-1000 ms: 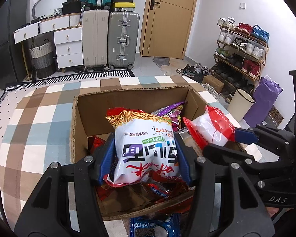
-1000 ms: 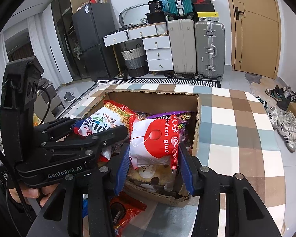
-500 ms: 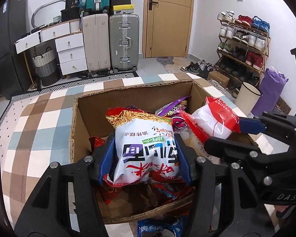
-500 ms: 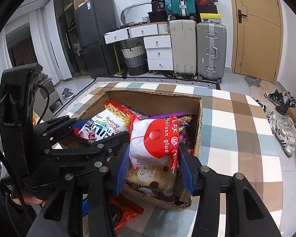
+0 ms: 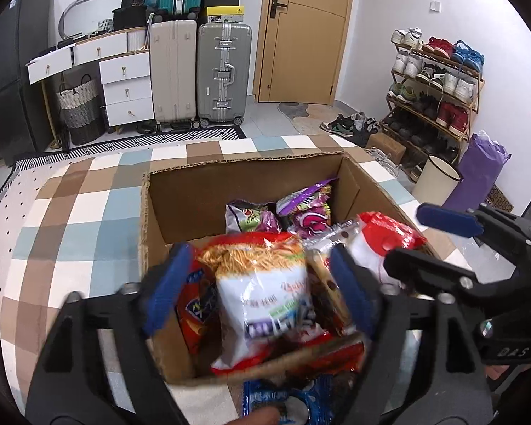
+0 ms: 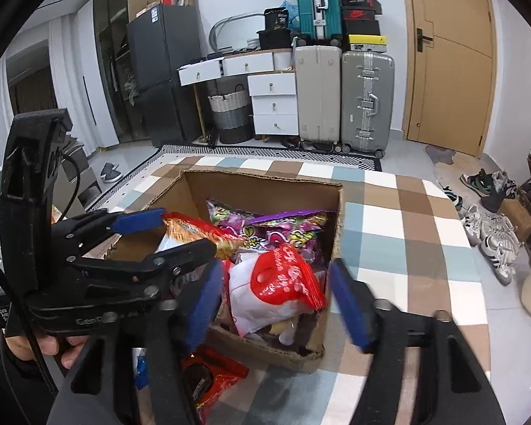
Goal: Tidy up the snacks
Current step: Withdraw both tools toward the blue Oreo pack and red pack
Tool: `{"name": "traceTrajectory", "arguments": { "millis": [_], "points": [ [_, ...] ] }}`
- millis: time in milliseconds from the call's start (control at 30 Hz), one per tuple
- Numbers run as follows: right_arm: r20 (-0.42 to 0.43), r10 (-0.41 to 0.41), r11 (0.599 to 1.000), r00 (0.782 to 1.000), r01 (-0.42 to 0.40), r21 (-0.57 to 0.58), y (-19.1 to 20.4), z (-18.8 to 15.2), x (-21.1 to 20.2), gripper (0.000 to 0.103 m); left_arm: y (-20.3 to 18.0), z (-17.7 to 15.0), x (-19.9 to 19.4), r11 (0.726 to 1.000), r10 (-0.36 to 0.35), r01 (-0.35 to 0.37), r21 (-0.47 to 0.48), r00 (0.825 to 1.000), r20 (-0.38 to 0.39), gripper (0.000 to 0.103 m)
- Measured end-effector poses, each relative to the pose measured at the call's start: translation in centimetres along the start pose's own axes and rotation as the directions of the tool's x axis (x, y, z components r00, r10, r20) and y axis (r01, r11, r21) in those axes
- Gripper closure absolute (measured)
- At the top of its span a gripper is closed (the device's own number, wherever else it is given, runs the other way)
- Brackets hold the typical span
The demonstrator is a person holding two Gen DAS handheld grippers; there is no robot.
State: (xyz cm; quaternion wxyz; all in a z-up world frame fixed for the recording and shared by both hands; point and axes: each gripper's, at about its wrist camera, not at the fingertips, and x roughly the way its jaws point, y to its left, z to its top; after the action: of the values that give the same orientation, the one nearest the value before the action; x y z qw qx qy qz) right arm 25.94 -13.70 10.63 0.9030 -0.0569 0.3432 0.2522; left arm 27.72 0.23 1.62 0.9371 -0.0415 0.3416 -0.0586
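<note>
A cardboard box (image 5: 230,163) (image 6: 265,177) of snack packs stands on the checked table. My left gripper (image 5: 258,287) (image 6: 166,237) hangs over its near left corner with the jaws opening. A white noodle snack bag (image 5: 262,294) lies between the pads, clear of both. My right gripper (image 6: 278,304) (image 5: 439,244) is over the near right part of the box, its jaws opening too. A red and white bag (image 6: 276,290) (image 5: 382,244) lies loose between its pads. Purple packs (image 5: 308,209) (image 6: 283,230) fill the far side.
A blue pack (image 5: 276,400) and a red pack (image 6: 209,379) lie on the table in front of the box. A hand (image 6: 35,347) grips the left tool. Beyond the table stand suitcases (image 5: 198,71), white drawers (image 6: 272,106), a door and a shoe rack (image 5: 435,85).
Both grippers have spread their jaws and let go of their bags. The white noodle bag and the red and white bag have dropped lower into the box.
</note>
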Motion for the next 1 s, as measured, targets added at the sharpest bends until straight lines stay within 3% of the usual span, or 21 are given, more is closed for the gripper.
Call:
{"name": "traceTrajectory", "arguments": {
  "millis": [67,133,200,667,1000],
  "points": [
    [0.019,-0.013,1.0,1.0,0.012,0.02,-0.2,-0.4,-0.8,0.015,0.2,-0.1,-0.9,1.0,0.007,-0.007,-0.012,1.0,0.009,0.01],
    [0.026,-0.017,0.999,1.0,0.016,0.042,-0.5,-0.8,-1.6,0.008,0.4,-0.1,-1.9,1.0,0.006,-0.006,-0.02,1.0,0.024,0.002],
    [0.026,-0.02,0.997,0.999,0.018,0.069,-0.8,-1.2,-2.3,0.001,0.5,-0.3,-3.0,1.0,0.016,-0.015,-0.027,0.999,0.039,0.001],
    [-0.032,-0.014,0.993,0.999,0.018,0.118,-0.1,-4.8,-5.2,0.0,1.9,-4.6,-9.2,0.996,0.057,-0.056,-0.071,0.998,0.01,0.001],
    [-0.111,0.001,0.993,0.994,0.012,0.119,1.3,-6.8,-3.7,0.0,3.1,-8.6,-10.0,0.99,0.067,-0.074,-0.119,0.996,-0.059,0.001]
  ]
}}
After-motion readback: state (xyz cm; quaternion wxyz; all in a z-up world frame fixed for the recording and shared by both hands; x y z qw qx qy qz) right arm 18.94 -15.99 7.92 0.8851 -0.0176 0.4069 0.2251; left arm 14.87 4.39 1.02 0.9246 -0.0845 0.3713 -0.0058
